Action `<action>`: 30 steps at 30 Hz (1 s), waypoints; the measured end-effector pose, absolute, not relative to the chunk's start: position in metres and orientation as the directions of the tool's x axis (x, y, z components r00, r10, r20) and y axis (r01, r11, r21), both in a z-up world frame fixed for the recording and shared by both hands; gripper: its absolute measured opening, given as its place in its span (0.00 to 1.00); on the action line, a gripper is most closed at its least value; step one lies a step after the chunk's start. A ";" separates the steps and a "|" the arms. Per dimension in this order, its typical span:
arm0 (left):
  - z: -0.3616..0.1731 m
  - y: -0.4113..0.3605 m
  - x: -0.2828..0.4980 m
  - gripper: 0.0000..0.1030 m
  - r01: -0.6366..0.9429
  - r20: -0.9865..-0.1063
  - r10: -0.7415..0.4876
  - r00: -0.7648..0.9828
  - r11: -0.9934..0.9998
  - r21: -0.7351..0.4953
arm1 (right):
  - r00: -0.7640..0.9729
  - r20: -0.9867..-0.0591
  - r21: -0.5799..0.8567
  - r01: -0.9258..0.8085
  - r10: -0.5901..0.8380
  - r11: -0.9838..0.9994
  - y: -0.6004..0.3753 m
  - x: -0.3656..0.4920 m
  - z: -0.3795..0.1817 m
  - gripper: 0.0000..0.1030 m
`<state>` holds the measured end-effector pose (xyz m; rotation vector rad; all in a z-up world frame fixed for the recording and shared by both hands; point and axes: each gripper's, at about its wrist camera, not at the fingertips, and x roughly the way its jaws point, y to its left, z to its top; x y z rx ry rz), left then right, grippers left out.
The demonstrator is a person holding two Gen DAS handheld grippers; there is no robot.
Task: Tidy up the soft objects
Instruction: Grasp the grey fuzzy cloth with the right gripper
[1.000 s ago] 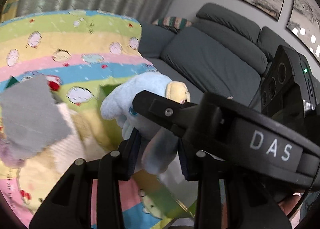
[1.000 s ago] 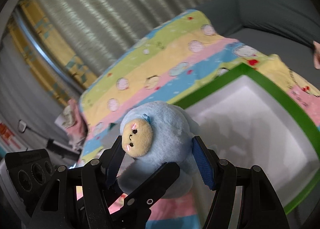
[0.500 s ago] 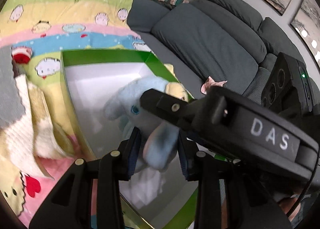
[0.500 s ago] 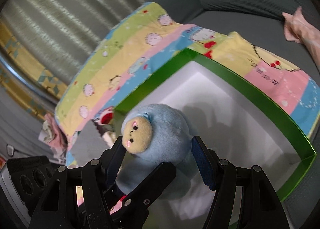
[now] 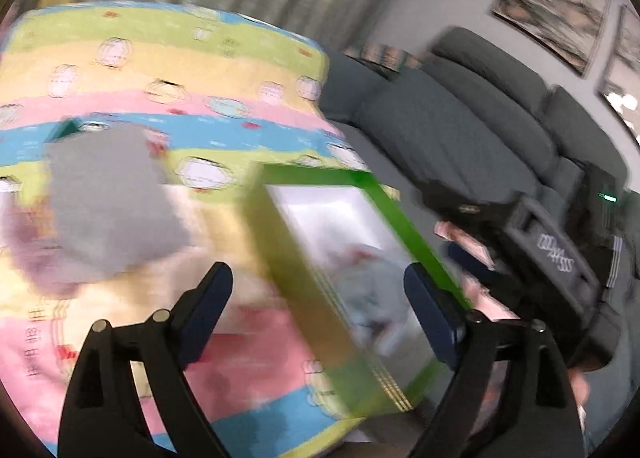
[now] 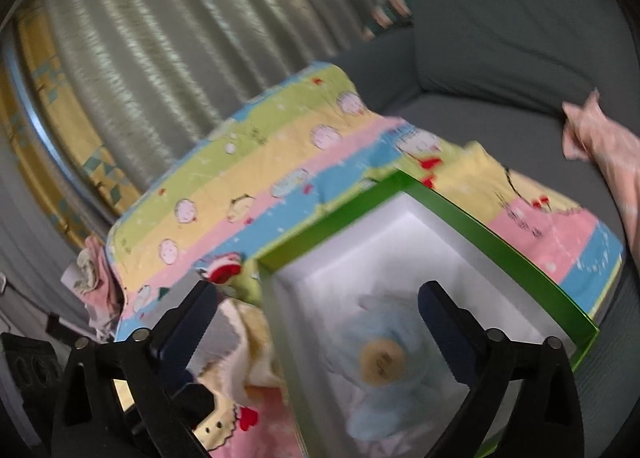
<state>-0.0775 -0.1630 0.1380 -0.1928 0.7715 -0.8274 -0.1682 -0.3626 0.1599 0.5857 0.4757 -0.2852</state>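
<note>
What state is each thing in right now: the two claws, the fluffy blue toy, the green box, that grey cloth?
Left claw: jaws opening, nothing gripped.
Right claw: jaws opening, nothing gripped.
Blue plush toy: lying loose inside the box, face up.
Green box: open-topped, resting on the striped blanket.
Grey cloth: lying flat on the blanket, outside the box.

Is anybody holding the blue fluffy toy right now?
No. Both tools' jaws are opening with nothing between the pads. The blue plush toy lies loose inside the green box.
</note>
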 end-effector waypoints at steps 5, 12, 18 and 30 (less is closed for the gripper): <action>0.132 -0.100 -0.067 0.86 0.413 -0.628 -0.461 0.627 0.880 -0.234 | 0.883 -0.469 0.439 0.249 -0.016 0.863 -0.319 -0.149 0.176 1.00; 0.077 0.016 -0.052 0.86 0.135 -0.685 -0.294 0.666 0.951 -0.277 | 0.847 -0.520 0.412 0.134 0.112 0.901 -0.256 -0.091 0.161 1.00; 0.064 0.049 -0.044 0.86 0.042 -0.720 -0.234 0.653 0.961 -0.274 | 0.754 -0.641 0.357 0.129 0.142 0.925 -0.211 -0.027 0.116 1.00; 0.066 0.086 -0.042 0.86 -0.005 -0.711 -0.232 0.664 0.949 -0.314 | 0.739 -0.672 0.257 0.179 0.043 0.950 -0.198 -0.007 0.093 0.10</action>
